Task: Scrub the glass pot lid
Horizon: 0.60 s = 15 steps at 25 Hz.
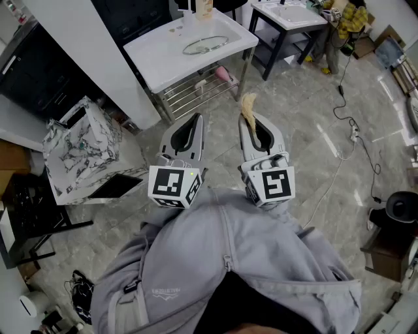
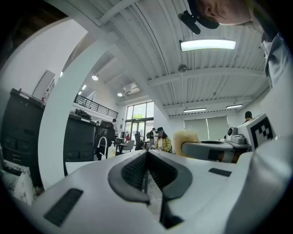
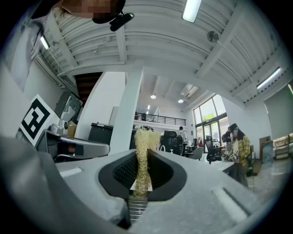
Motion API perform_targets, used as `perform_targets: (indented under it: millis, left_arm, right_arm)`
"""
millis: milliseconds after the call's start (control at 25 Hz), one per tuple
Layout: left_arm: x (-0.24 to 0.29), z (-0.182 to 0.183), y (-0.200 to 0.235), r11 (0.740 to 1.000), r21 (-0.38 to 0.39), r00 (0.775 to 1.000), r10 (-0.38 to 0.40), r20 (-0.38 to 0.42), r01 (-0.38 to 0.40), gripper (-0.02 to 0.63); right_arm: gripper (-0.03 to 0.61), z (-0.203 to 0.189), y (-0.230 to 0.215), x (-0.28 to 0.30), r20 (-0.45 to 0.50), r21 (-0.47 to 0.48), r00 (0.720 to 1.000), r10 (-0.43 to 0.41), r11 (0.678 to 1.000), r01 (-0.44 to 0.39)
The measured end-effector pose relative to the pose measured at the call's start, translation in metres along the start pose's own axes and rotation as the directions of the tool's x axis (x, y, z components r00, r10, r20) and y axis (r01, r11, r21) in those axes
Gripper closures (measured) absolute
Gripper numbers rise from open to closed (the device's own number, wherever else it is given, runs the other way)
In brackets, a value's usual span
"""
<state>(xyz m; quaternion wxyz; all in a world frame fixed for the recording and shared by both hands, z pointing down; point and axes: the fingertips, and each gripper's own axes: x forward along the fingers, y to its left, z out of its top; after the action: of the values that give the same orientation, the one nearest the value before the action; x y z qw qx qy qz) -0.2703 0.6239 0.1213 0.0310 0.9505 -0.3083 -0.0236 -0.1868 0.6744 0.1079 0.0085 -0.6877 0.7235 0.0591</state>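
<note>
Clamped together on a strip of pale, fibrous scrubber (image 3: 143, 162), the jaws of the right gripper (image 1: 252, 119) hold it upright between the pads, and its frayed tuft stands clear above the tips. The left gripper (image 1: 194, 119) has its jaws shut on each other with nothing between them. Both are held level, side by side and near each other, just in front of the person's grey jacket (image 1: 228, 261) at 6 o'clock.

Seen from the head view, the glass pot lid (image 1: 205, 45) is at 12 o'clock from the jaws and well apart from them. It lies flat near the middle of a white worktop (image 1: 160, 62), which has a wire rack (image 1: 192, 88) beneath it. A marble-patterned box (image 1: 81, 153) sits on the floor at 9 o'clock, and a second white worktop (image 1: 287, 16) stands at 1 o'clock.

As for progress, I judge that the scrubbing has not begun. The tool is in hand, but neither gripper is at the lid. What is left is to close the gap to the worktop, probably steady the lid with the empty left gripper, and rub the scrubber over the glass.

The lid looks round and clear with a thin bright rim, and the white surface shows through it. It is too small here to tell whether it is soiled or wet, or where its knob is.
</note>
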Motion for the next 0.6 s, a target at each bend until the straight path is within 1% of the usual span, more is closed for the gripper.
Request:
perform_targets:
  millis: [160,320,480,600]
  left_arm:
    - [0.004,-0.002,0.006,1.0,0.002,1.0,-0.007,0.003,0.007,0.607]
    - [0.008,-0.004,0.016,1.0,0.005,1.0,-0.025,0.001,0.025,0.607]
    - [0.014,-0.006,0.032,0.999,-0.01,0.999,-0.039,0.005,0.039,0.607]
    - [0.02,-0.01,0.041,0.998,-0.036,0.999,-0.047,0.007,0.048,0.607]
  right_arm:
    - [0.545,-0.002,0.003,0.009,0.004,-0.011,1.0,0.007,1.0,-0.007]
    - [0.545,-0.005,0.006,0.022,-0.018,-0.025,1.0,-0.021,0.999,0.02]
    - [0.545,-0.008,0.01,0.037,0.013,0.011,1.0,-0.016,1.0,0.016]
    - [0.545,-0.016,0.002,0.041,0.003,0.021,0.999,-0.044,0.999,0.044]
